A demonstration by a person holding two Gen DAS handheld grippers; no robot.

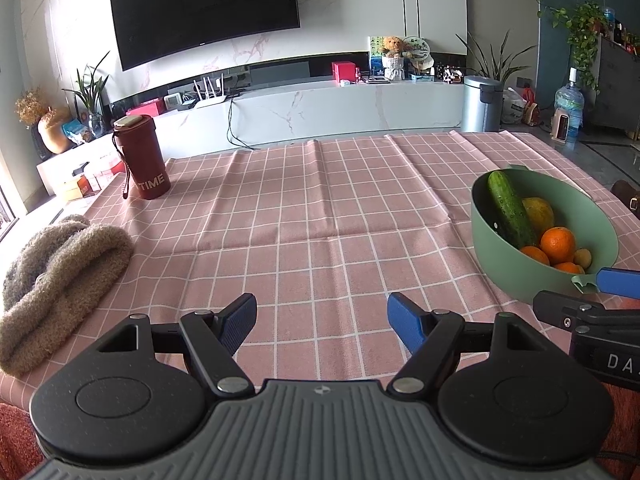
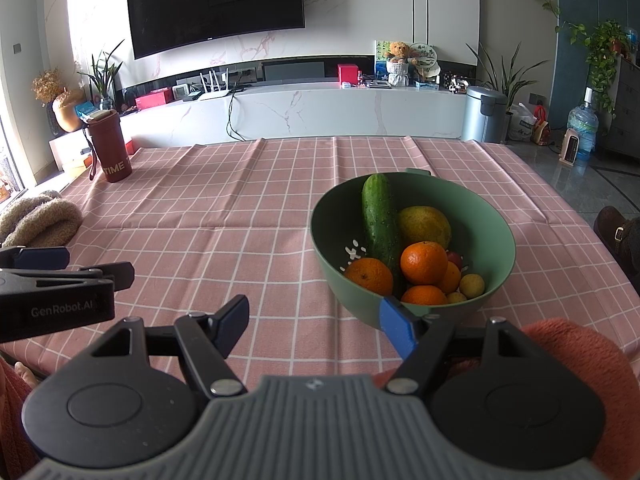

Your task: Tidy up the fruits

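Pink checked cloth covers the surface (image 2: 240, 200), with a television wall beyond. Both my grippers hover low at the near edge, jaws wide apart and holding nothing: left gripper (image 1: 322, 322), right gripper (image 2: 316, 326). All the fruit lies gathered in the green bowl (image 2: 496, 232) to the right: a cucumber (image 2: 380, 220) with its long axis running near to far, oranges (image 2: 424, 262) beside it. My right gripper is nearer, its right finger just at the bowl's near rim.
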